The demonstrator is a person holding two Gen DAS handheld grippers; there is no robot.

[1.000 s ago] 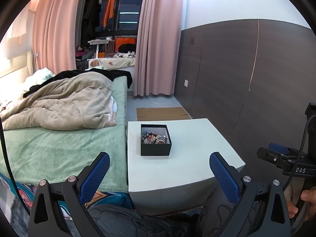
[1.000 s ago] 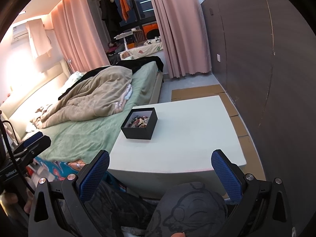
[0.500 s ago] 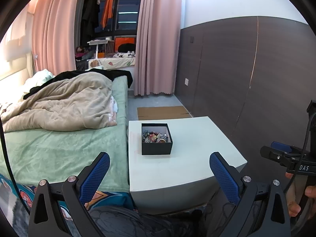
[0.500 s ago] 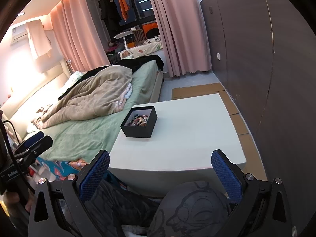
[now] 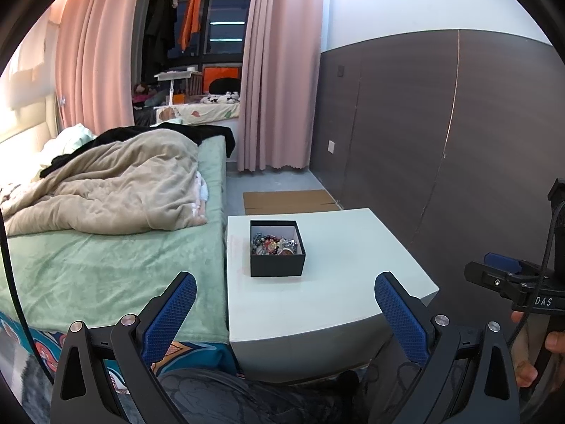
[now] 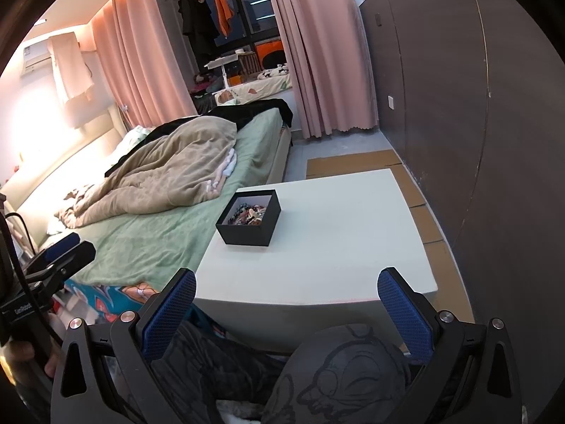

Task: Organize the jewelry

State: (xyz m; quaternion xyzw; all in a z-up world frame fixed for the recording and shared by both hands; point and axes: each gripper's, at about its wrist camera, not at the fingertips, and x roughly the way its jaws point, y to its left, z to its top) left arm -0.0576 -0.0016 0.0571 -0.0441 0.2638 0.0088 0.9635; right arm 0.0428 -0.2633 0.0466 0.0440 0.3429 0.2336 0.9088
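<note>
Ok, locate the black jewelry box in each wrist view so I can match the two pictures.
Left wrist view: the black jewelry box sits just below centre, on the white table's left part, near the bed side.
Right wrist view: the black jewelry box lies left of centre, near the table's far left corner.
Shared landmark: the beige duvet on the green bed, left of the table in both.
</note>
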